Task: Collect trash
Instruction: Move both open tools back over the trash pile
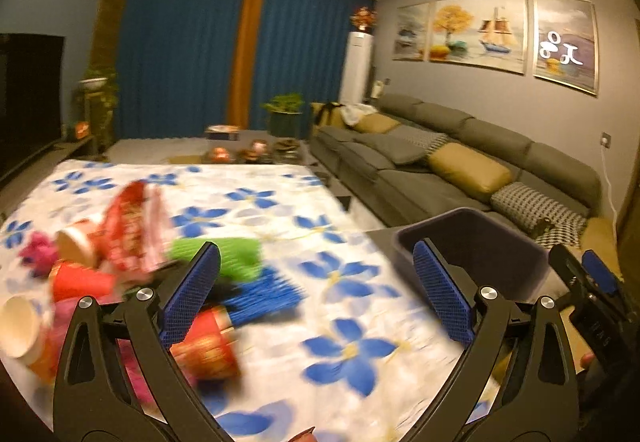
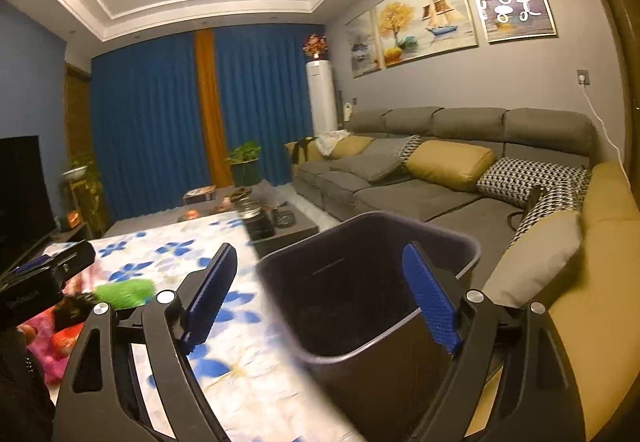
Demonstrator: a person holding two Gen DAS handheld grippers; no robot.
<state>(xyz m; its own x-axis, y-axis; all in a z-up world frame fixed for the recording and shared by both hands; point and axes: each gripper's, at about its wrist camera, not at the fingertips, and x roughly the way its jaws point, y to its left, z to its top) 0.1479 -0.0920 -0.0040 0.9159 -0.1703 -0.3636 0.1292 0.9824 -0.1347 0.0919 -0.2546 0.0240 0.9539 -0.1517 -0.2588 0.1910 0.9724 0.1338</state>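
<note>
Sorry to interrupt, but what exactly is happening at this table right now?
A person with a gripper in each hand is clearing trash into a dark bin beside the floral-cloth table. Both the left gripper and right gripper are open and empty. Red paper cups, wrappers and green and blue scraps lie piled on the cloth.

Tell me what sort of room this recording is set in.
A home living room, most likely. A long grey sectional sofa with cushions runs along the wall under framed paintings, blue floor-length curtains cover the far end, and a dark television screen stands opposite the sofa.
</note>
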